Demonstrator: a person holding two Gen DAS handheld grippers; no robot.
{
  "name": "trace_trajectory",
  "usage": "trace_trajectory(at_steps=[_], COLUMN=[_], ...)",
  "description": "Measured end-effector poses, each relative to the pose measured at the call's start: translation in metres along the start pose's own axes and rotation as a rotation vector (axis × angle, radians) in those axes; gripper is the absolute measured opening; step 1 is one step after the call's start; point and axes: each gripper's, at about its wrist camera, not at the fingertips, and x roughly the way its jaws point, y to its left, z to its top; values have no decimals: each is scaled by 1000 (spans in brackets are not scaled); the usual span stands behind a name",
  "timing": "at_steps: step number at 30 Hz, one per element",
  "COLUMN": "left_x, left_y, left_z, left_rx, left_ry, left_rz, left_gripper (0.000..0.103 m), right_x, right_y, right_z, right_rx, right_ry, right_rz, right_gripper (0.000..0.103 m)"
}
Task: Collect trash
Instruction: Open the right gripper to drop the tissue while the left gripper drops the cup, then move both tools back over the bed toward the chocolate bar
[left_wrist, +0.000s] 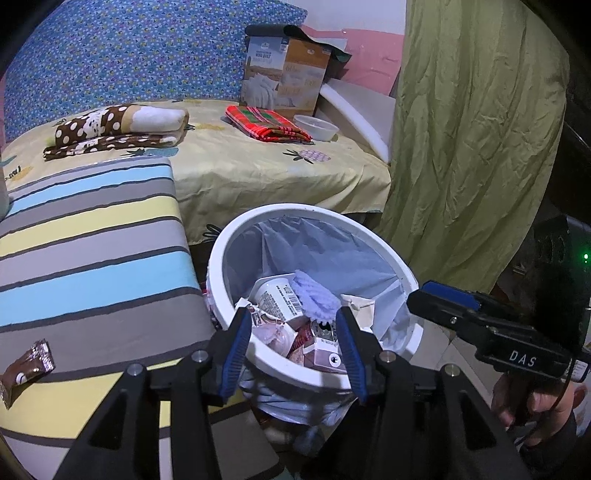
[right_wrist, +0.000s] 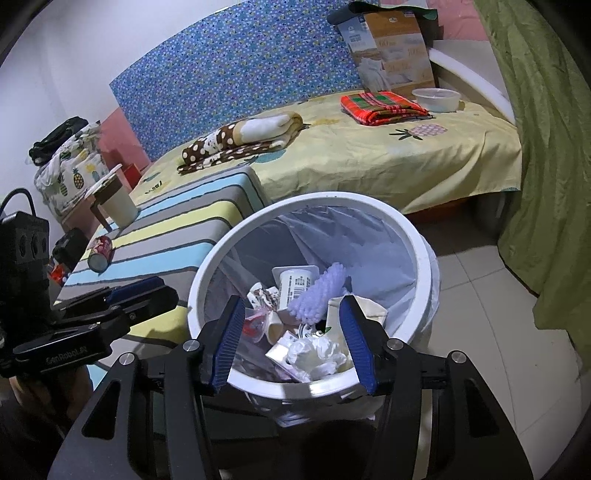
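Both empty grippers, left gripper (left_wrist: 291, 347) and right gripper (right_wrist: 291, 339), hover over the bin (right_wrist: 413, 236).

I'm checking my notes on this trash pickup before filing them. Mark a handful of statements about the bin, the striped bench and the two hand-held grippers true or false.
1. The white trash bin has a bag liner and holds trash. True.
2. The left hand-held gripper grips a wrapper. False: its jaws are open and empty, above the bin.
3. A brown snack wrapper lies on the striped bench. True.
4. The can on the bench stands upright. False: it lies on its side.
5. The right hand-held gripper is open. True.
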Motion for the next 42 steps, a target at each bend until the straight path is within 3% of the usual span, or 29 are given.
trace_trajectory(at_steps=[9, 42], left_x=[-27, -125], left_y=[8, 112], left_z=[-11, -71], left_rx=[-10, -208], left_ry=[-42, -153], left_rz=[21, 316], left_gripper=[49, 49], right_x=[-5, 20], right_y=[16, 135], right_z=[-2, -13], right_rx=[-23, -283], right_ry=[-8, 63], right_rz=[26, 232], right_gripper=[55, 55])
